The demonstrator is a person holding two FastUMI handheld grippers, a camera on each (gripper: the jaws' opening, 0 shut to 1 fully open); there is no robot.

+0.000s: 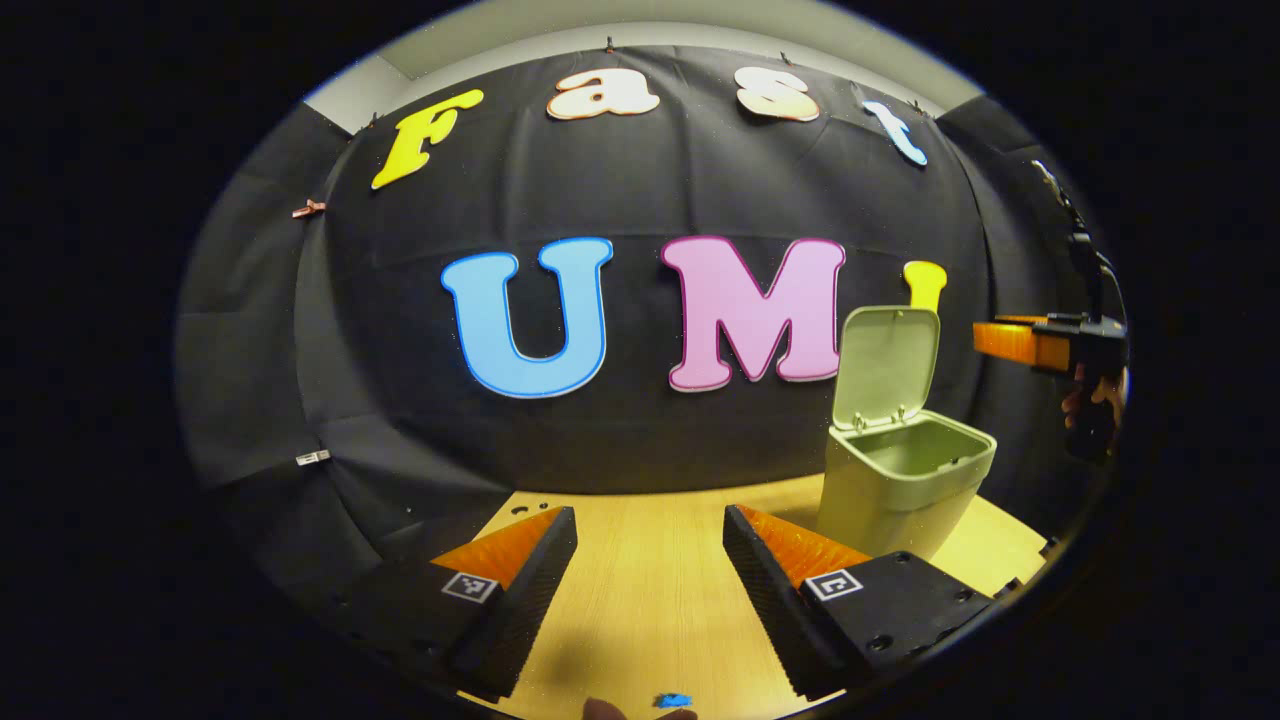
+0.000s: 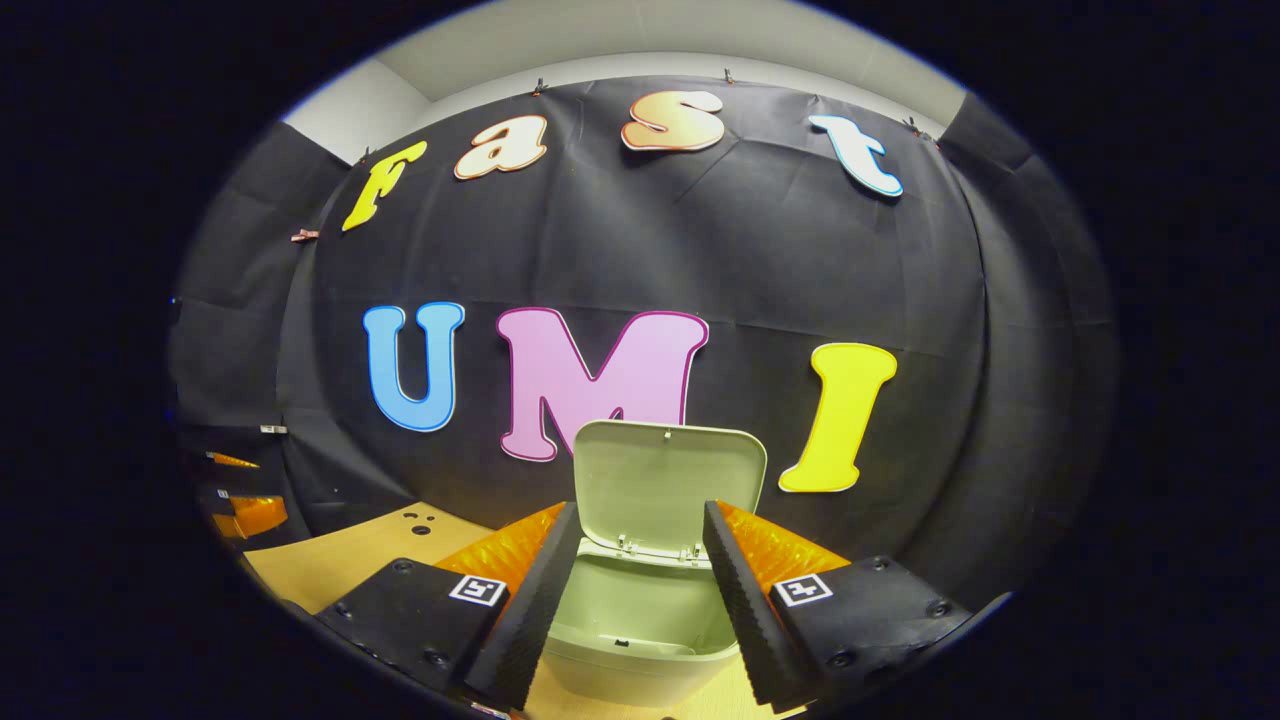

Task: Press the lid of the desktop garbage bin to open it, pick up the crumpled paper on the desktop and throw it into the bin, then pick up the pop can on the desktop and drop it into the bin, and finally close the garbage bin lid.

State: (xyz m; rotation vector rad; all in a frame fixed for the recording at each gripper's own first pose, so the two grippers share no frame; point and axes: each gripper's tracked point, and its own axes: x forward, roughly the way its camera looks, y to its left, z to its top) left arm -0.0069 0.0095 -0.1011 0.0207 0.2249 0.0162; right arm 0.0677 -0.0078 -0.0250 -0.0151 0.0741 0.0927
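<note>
The pale green bin [image 1: 905, 485] stands on the wooden table [image 1: 650, 600] at the right of the left gripper view, its lid [image 1: 888, 365] swung up and upright. My left gripper [image 1: 650, 530] is open over bare table, to the left of the bin and short of it. In the right gripper view, my right gripper [image 2: 640, 525] is open and hovers above the bin's front rim [image 2: 625, 645]; the bin's open mouth and raised lid [image 2: 668, 480] show between its fingers. Nothing is held between either pair of fingers.
A hand [image 1: 1095, 395] holds the right gripper [image 1: 1000, 340] high beside the bin's lid. The left gripper [image 2: 240, 488] shows far left in the right gripper view. Small holes [image 2: 415, 522] mark the table's back-left corner. The black cloth wall stands close behind the bin.
</note>
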